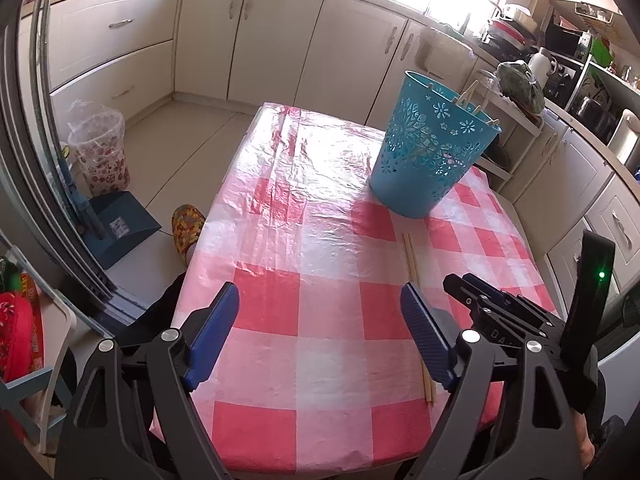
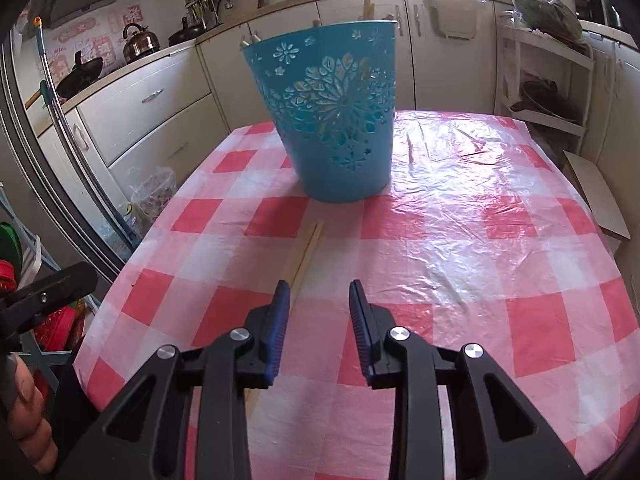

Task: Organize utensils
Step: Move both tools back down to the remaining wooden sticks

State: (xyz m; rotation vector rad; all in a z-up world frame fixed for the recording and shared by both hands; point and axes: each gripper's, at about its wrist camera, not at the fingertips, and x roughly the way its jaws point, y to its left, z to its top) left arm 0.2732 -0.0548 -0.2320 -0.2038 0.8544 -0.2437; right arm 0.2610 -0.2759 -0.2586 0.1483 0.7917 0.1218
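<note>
From my seat, the basket point(image 2: 340, 124) stood on the table point(image 2: 480, 240) toward its far end, with sticks point(image 1: 472, 94) poking up out of its rim. A pair of chopsticks point(image 2: 306, 250) lay flat on the cloth in front of it, nearer to me, apart from its base. The left gripper point(image 1: 320, 312) hung over the near edge, left of the chopsticks; the right gripper point(image 2: 318, 300) sat just right of them (their near end hidden under a finger). Cabinets point(image 2: 152, 100) ran behind the table.
</note>
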